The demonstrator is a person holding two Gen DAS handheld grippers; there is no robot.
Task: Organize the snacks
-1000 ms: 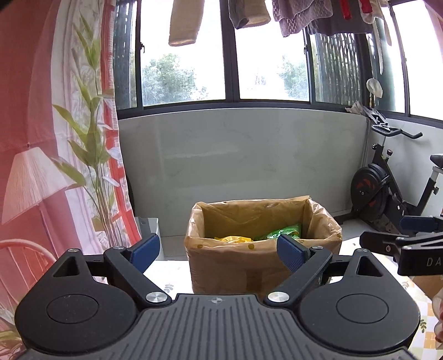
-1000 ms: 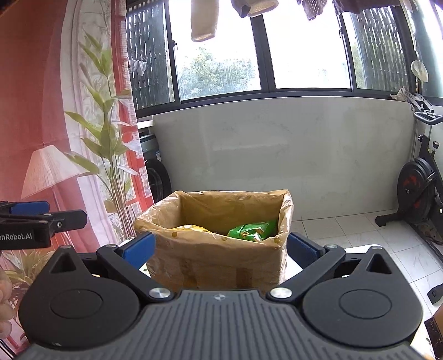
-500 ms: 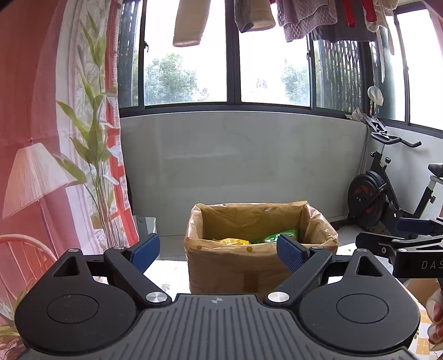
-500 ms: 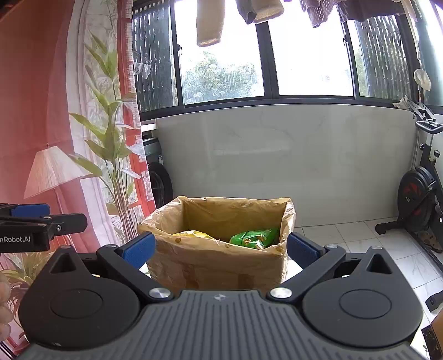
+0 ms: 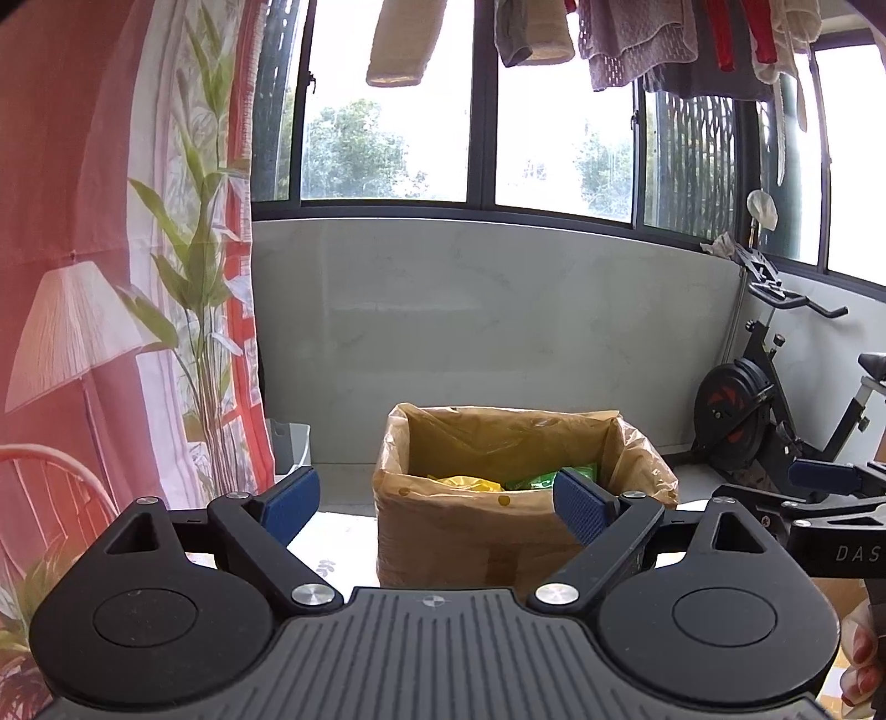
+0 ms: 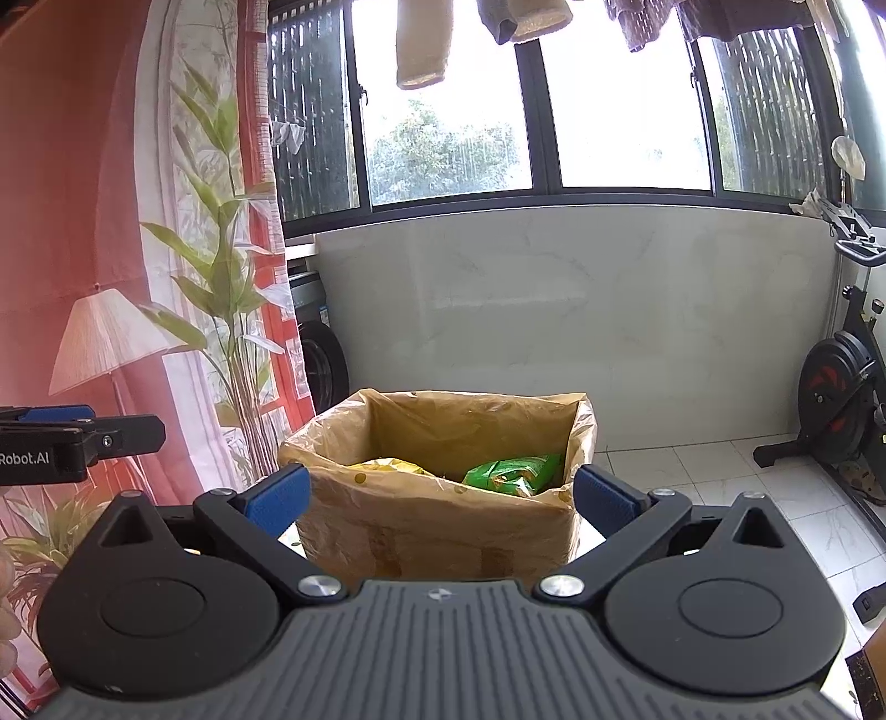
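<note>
- In the left wrist view, we see the left gripper (image 5: 437, 504) low in the frame, its blue pads (image 5: 290, 501) spread wide with nothing between them.
- In the right wrist view, we see the right gripper (image 6: 440, 498) in the same posture, jaws spread and gripping nothing; the box appears between the pads only because it stands beyond them.
- The cardboard box (image 5: 470, 548), lined with a translucent plastic bag (image 5: 642, 471), stands at lower centre of both views, on a pale surface, open side up.
- Inside it we find a yellow snack packet (image 6: 387, 466) toward the left and a green snack packet (image 6: 512, 473) toward the right; the box's front wall hides their lower parts.
- The green packet lies with its long axis running roughly left to right across the frame; we cannot tell the yellow packet's axis.
- In the left wrist view, the right pad covers part of the green packet.
- The right gripper enters the left view at the right edge, with fingertips of a hand (image 5: 861, 662) at lower right.
- Behind the box we see a grey wall (image 5: 498, 332), windows (image 5: 398, 127) with hanging laundry (image 5: 637, 39), a printed curtain (image 5: 111, 277) at left and an exercise bike (image 5: 775, 404) at right.
</note>
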